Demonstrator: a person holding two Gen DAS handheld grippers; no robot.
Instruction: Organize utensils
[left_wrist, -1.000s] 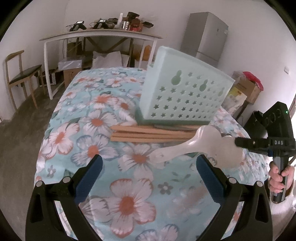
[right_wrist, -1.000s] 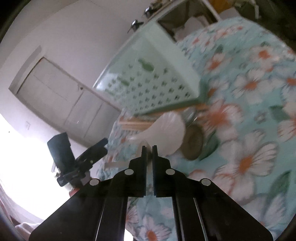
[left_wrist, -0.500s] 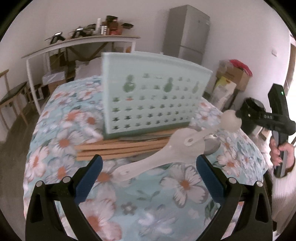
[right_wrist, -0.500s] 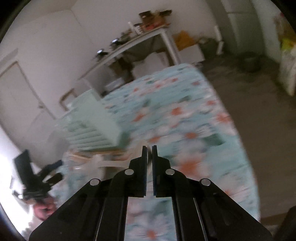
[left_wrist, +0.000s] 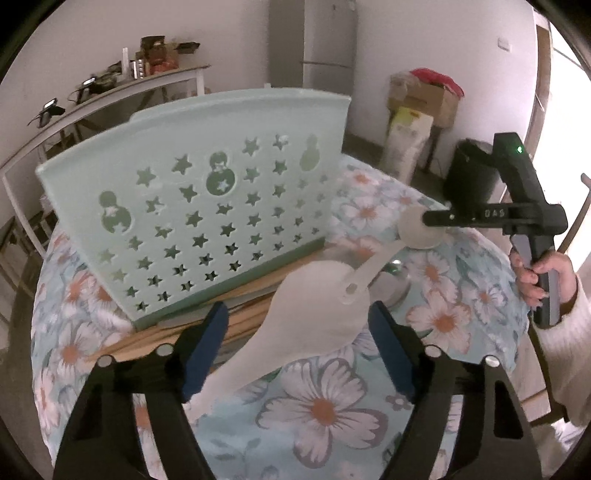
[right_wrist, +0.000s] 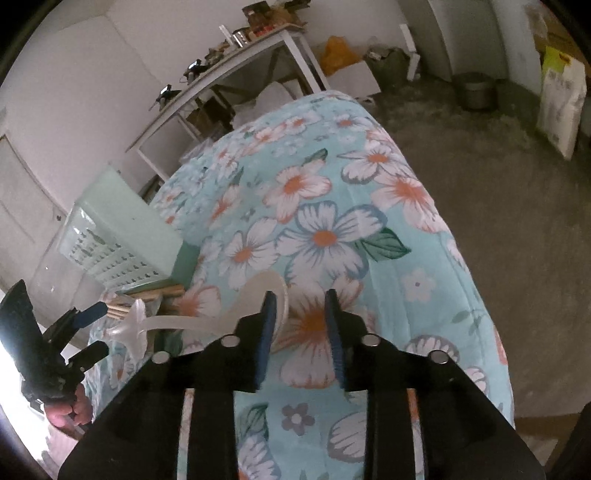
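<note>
The right gripper (right_wrist: 301, 321), shut before, has just been opening beside a white spoon's (left_wrist: 373, 269) bowl. The left gripper (left_wrist: 297, 336) narrows around a rice paddle (left_wrist: 314, 317), handle toward camera, near the basket (left_wrist: 192, 206).

One basket (left_wrist: 207, 221), two white spoons (left_wrist: 314, 317), two tongs (left_wrist: 295, 350)

White letters reading "DAS" are showing on the black body of the right gripper (left_wrist: 436, 218) in the left wrist view. Print on the sacks by the wall is staying too blurred to read.
</note>
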